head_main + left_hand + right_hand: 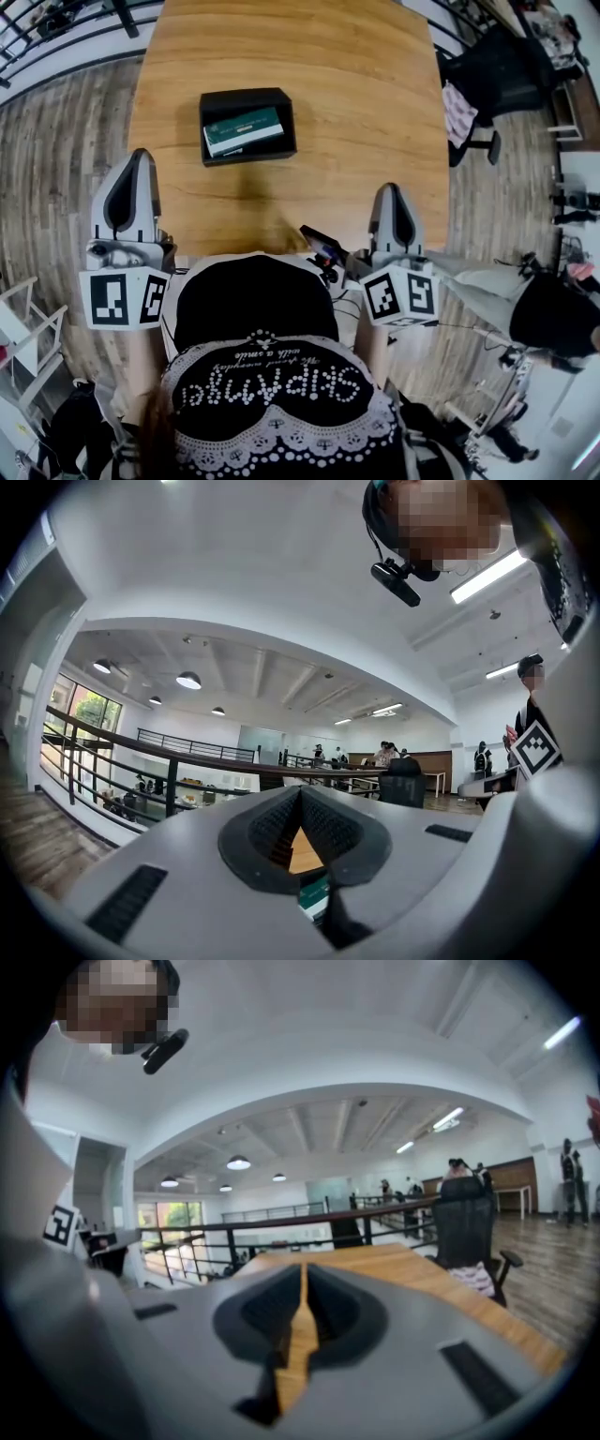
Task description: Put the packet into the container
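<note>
A green and white packet (243, 130) lies inside the black container (281, 103), which stands on the wooden table (356, 94) left of the middle. My left gripper (141, 155) hangs at the table's near left edge, shut and holding nothing. In the left gripper view its jaws (300, 794) meet at the tips, and a sliver of the packet (315, 892) shows through the gap below. My right gripper (390, 187) is at the near edge on the right, also shut and holding nothing. Only a thin slit of table shows between its jaws (303, 1283). Both are well short of the container.
A black office chair (487, 75) with a patterned cloth stands by the table's right side. A dark railing (56, 37) runs along the far left. A person (553, 319) is at the right. A white rack (28, 337) stands at my left.
</note>
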Motion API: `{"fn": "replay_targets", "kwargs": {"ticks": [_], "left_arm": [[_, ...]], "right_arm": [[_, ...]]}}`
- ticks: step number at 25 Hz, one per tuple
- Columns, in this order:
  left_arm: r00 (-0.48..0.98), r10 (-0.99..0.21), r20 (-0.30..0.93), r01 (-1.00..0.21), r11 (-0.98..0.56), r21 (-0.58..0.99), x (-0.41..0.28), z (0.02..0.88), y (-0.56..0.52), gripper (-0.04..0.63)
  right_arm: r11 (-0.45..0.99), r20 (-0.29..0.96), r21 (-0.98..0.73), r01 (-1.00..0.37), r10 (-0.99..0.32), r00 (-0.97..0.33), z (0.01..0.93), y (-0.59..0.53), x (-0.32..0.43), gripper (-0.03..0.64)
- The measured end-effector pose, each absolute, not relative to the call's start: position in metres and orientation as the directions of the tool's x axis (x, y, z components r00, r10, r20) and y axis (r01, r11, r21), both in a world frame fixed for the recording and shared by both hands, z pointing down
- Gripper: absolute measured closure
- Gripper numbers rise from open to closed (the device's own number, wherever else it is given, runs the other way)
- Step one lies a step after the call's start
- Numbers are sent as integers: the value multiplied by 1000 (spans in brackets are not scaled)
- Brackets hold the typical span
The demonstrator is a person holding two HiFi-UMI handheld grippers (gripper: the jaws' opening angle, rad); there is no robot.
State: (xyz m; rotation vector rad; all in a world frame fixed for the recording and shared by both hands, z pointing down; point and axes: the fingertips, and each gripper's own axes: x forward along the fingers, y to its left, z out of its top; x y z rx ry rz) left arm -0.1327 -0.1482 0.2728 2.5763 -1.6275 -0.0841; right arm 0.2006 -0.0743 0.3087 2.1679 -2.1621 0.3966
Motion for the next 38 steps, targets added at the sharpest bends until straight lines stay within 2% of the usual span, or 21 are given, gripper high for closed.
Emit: {"fn": "replay_targets", "kwargs": {"ticks": [20,38], "left_arm": [[439,-896,62,-892,-427,145,-157,305,-105,565],[494,-863,109,-867,-479,137,-148,322,-119,563]], "right_arm": [[29,257,-140,-990,-964,-64,322,-48,150,575],[-38,275,-157,-987,-961,-7,332,-47,147,575]]}}
